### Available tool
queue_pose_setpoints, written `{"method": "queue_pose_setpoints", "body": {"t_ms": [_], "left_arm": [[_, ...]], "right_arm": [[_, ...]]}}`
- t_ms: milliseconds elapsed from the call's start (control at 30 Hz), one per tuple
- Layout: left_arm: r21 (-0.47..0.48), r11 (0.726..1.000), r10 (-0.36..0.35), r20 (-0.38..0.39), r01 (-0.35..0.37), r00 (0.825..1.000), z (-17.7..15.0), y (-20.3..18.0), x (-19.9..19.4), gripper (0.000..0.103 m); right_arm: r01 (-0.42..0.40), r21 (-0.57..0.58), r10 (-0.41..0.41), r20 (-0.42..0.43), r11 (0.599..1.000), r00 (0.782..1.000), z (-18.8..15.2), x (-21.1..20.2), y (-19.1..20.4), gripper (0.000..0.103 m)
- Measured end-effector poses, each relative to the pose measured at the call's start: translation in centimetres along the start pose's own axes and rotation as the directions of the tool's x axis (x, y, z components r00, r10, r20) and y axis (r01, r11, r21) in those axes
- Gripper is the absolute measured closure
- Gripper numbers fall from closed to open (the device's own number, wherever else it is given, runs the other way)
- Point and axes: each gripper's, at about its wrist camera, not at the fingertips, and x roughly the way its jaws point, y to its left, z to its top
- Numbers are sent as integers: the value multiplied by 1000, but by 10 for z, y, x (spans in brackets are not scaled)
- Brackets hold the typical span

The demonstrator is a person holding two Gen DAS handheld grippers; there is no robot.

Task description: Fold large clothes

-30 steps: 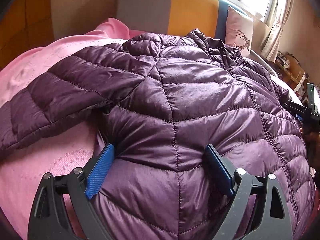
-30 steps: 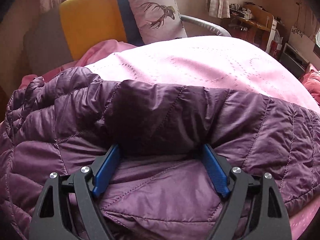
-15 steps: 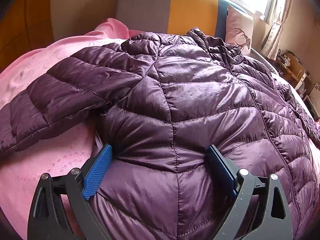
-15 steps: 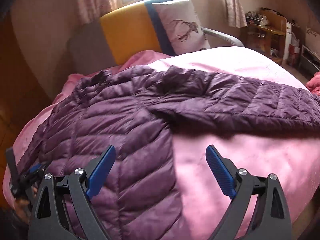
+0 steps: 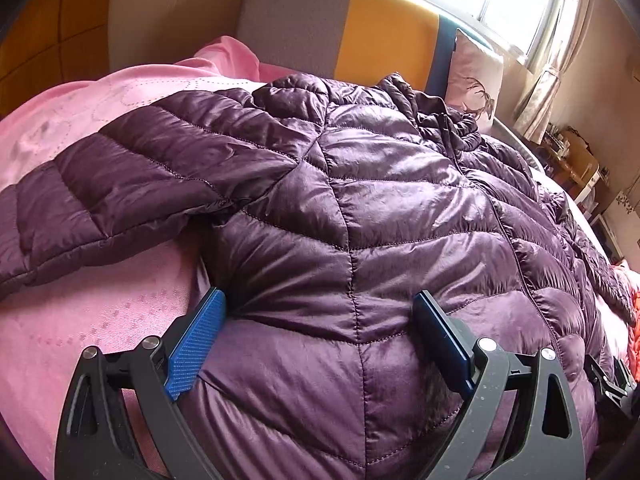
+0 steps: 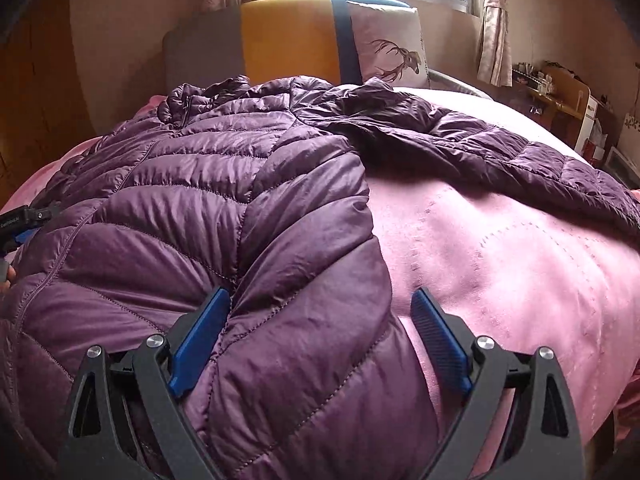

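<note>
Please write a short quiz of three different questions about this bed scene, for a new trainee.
1. True or false: the purple jacket lies spread on the pink bedcover.
2. Which does the pillow show? A) a deer B) a flower C) a boat
3. Fill in: the left gripper and the right gripper both have their jaws ____.

Key: 1 true; 2 A; 3 open, each with jacket fabric between the blue fingers.
</note>
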Motion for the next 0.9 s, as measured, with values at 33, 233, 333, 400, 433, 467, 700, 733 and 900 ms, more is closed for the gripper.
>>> {"method": "queue_pose_setpoints", "body": {"t_ms": [33,233,333,400,433,467,700,733,900], "left_arm": [[-1,1000,-3,-3,3,1000,1,0,0,10],[5,1000,-9,-7,9,1000,2,-3,2,6],[24,1000,2,-17,-1,1000,2,-7,4,4],[26,1000,3,-17,-3,1000,2,-7,5,4],[24,1000,2,-17,-1,1000,2,-7,4,4],[24,1000,1,-17,-1,1000,2,-7,4,4],[23,1000,0,-17,0,1000,2,-7,5,4],[24,1000,1,-17,-1,1000,2,-8,5,4],[26,1000,2,-18,-2,1000,2,-7,5,4]], "right_arm": [[-10,7,10,-16,1000,1000,3,1,-3,12],[-61,261,71,-27,964,997,32,-19,-69,10],[-16,542,-4,36,841,999,36,-31,-150,10],[41,697,-96,40,716,995,30,-35,-206,11],[57,756,-134,41,653,990,27,-37,-231,13],[61,807,-169,48,587,984,24,-38,-256,18],[85,904,-235,18,419,972,47,-29,-331,69],[89,889,-214,10,449,977,58,-25,-328,77],[97,700,-185,51,708,981,126,-20,-261,86]]}}
